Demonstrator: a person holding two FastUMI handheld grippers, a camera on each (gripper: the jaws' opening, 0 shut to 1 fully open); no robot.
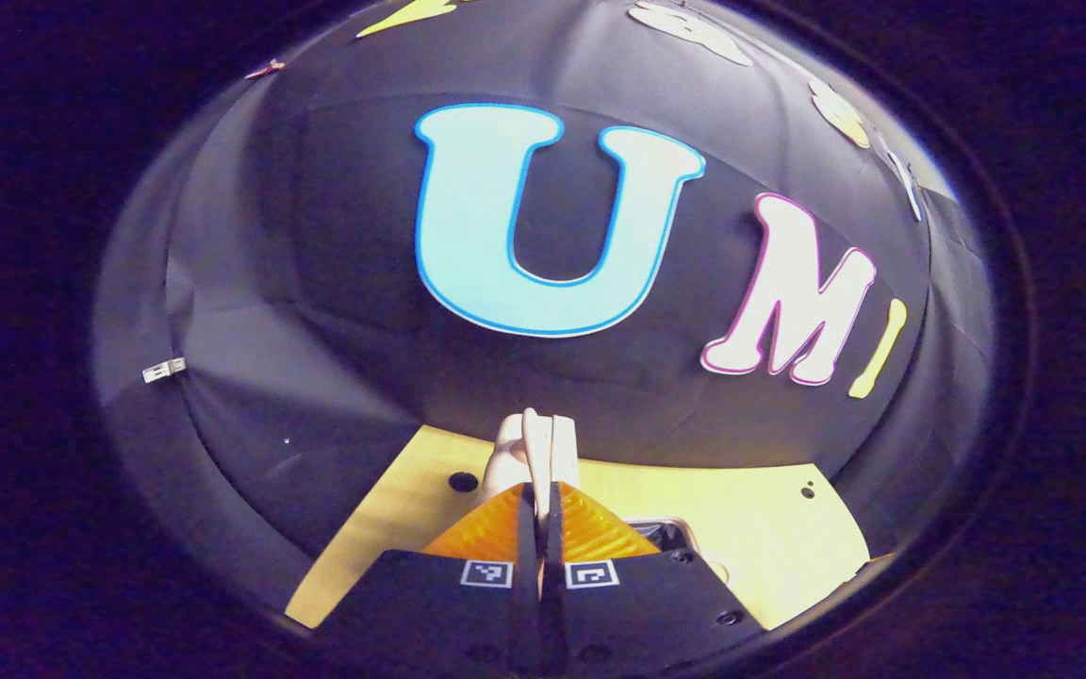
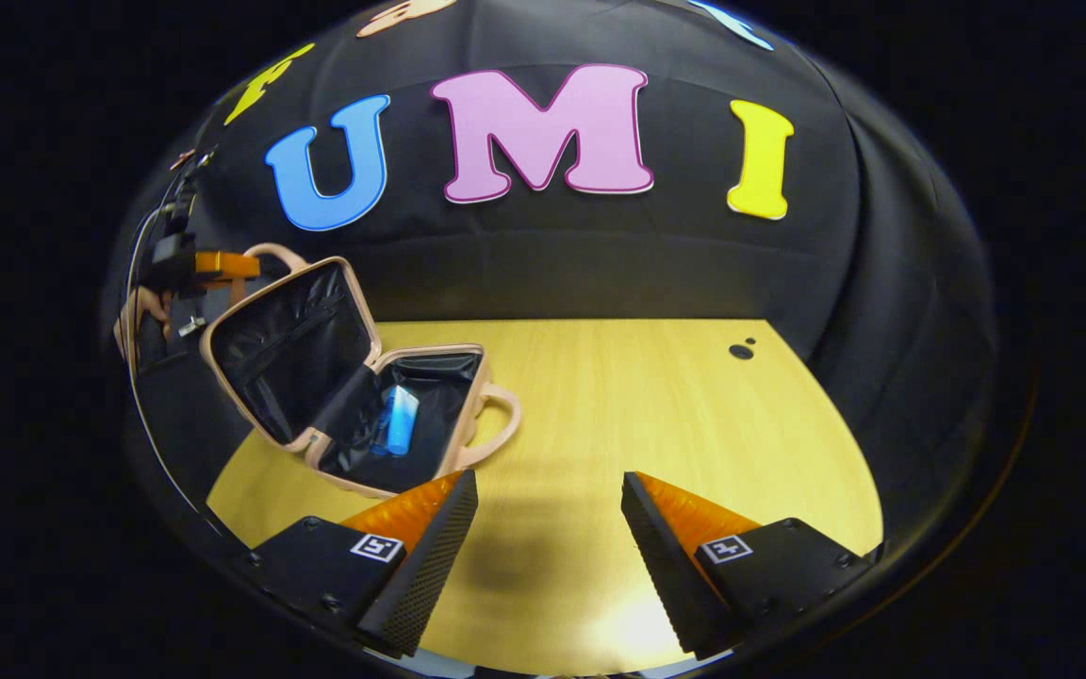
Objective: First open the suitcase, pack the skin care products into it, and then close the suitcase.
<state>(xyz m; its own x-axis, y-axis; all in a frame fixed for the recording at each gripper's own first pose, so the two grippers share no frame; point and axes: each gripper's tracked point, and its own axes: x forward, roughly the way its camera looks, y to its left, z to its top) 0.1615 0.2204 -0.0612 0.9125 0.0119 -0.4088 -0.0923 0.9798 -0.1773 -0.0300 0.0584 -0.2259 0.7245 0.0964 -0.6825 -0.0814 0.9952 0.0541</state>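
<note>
The pale pink suitcase [image 2: 468, 429] lies open at the table's left side, with its black-lined lid [image 2: 284, 344] raised. A blue skin care tube [image 2: 400, 420] rests in the black-lined base. In the right gripper view, my left gripper [image 2: 208, 266] is at the lid's top edge, held by a hand [image 2: 133, 316]. In the left gripper view, my left gripper [image 1: 543, 490] is shut on the lid's pale rim [image 1: 536, 441], which sticks up between the fingers. My right gripper [image 2: 551, 500] stands open above bare table, to the right of the suitcase, with nothing between its fingers.
The yellow wooden table [image 2: 647, 405] stretches to the right of the suitcase, with a small dark hole [image 2: 741, 351] near its far right corner. The booth's black cloth wall [image 2: 600, 273] closes in behind and at both sides.
</note>
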